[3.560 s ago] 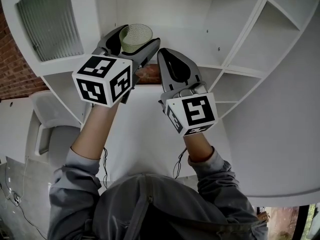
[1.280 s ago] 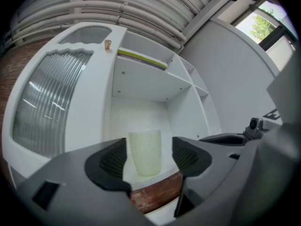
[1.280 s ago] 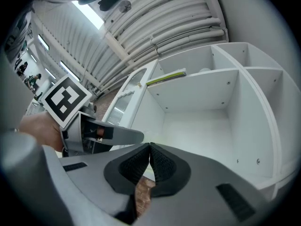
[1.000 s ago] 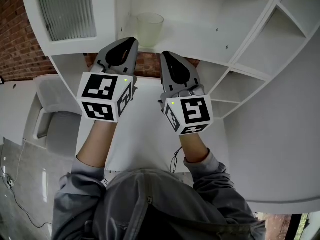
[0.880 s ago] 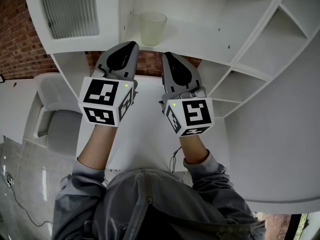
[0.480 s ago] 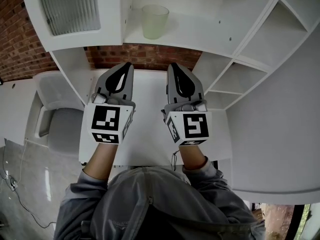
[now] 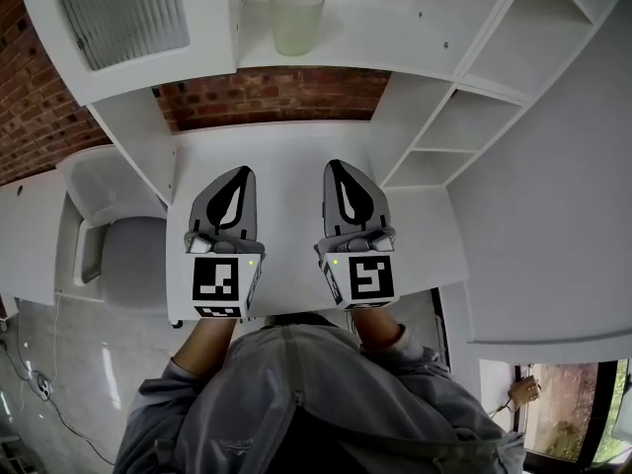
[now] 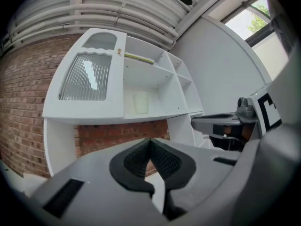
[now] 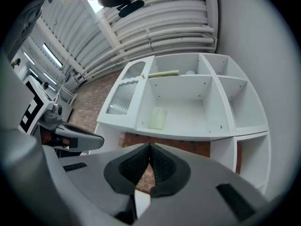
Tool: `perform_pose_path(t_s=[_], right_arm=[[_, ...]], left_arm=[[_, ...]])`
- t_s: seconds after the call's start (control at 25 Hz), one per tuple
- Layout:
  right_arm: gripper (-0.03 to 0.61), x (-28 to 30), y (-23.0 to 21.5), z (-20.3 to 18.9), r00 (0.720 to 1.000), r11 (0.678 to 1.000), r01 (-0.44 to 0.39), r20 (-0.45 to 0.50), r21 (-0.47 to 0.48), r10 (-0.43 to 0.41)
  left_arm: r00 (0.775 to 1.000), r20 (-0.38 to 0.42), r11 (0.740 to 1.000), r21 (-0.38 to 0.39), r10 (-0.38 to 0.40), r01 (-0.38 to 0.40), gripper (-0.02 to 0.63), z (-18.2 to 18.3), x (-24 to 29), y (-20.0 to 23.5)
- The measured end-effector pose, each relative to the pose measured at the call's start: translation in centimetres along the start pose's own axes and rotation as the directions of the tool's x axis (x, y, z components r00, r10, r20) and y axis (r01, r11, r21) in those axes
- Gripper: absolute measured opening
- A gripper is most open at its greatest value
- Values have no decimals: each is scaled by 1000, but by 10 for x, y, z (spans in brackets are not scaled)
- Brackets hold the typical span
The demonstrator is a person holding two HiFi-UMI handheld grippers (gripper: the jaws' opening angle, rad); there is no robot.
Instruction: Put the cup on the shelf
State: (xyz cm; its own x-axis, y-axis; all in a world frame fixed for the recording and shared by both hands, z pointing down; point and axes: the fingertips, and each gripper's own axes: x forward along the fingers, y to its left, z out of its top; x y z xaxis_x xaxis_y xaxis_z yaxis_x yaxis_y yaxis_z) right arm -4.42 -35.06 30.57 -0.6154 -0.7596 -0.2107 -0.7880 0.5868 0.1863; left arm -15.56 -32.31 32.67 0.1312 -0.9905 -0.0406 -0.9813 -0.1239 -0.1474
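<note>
Over the desk (image 7: 286, 146), my left tool (image 7: 238, 172) and right tool (image 7: 337, 165) are both clenched tight, holding nothing. The cup (image 7: 296, 20) stands upright on the shelf (image 7: 375, 52), mouth up.

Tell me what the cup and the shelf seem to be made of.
Cup: frosted pale green glass or plastic, since its wall looks cloudy and translucent. Shelf: white painted or laminated board, probably wood, with flat smooth matte panels and small peg holes.
</note>
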Motion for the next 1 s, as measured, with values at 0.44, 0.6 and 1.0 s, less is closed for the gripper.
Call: perform_pose_path(t_s=[0.44, 0.6, 1.0], right_arm=[[26, -26, 31, -44, 997, 1000, -2, -71, 28, 4], [26, -24, 29, -51, 995, 998, -16, -96, 64, 22], [26, -20, 16, -52, 995, 998, -43, -89, 55, 48]], left_arm=[[998, -52, 998, -47, -41, 38, 6, -44, -17, -8], [997, -59, 998, -59, -41, 37, 6, -48, -14, -14], [998, -51, 997, -76, -37, 33, 6, -50, -6, -25]])
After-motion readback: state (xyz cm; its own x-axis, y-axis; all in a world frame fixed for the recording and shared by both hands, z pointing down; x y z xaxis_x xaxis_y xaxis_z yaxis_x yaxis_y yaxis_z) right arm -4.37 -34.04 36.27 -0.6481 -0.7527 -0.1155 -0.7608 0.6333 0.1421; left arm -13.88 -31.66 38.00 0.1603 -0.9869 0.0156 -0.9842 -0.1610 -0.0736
